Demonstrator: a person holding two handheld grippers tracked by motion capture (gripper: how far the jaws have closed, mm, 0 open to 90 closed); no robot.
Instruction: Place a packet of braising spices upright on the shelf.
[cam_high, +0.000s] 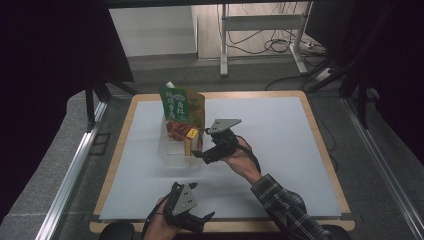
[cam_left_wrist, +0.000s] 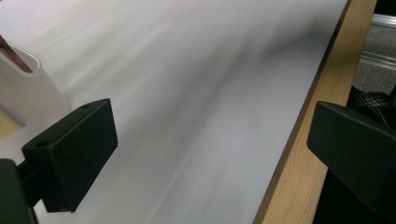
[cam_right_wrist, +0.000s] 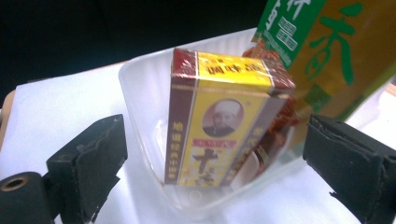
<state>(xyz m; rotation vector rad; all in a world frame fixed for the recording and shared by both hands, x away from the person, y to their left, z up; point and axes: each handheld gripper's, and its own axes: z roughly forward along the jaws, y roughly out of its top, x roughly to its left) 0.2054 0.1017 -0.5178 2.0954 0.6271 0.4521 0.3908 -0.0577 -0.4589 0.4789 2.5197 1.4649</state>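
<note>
The left gripper (cam_high: 192, 220) is at the near edge of the white table top (cam_high: 280, 165), with its jaws wide apart and nothing between them; in the left gripper view they frame bare white surface and the wooden border (cam_left_wrist: 299, 140).

Toward the far left part of the table top stands a clear plastic container (cam_high: 172, 147). Inside it leans a tall green and orange printed pouch (cam_high: 182, 105), and a yellow and dark red cardboard box (cam_right_wrist: 219, 121) stands upright in front of it.

The right gripper (cam_high: 202, 150) is just beside the container, with its jaws apart on both sides of the box and not holding it.

I think the risk is here: the container looks light, so a jaw pushing its wall could slide or tip it, and the pouch could fall over.

The right half of the table top is free, so there is much room to move there.
</note>
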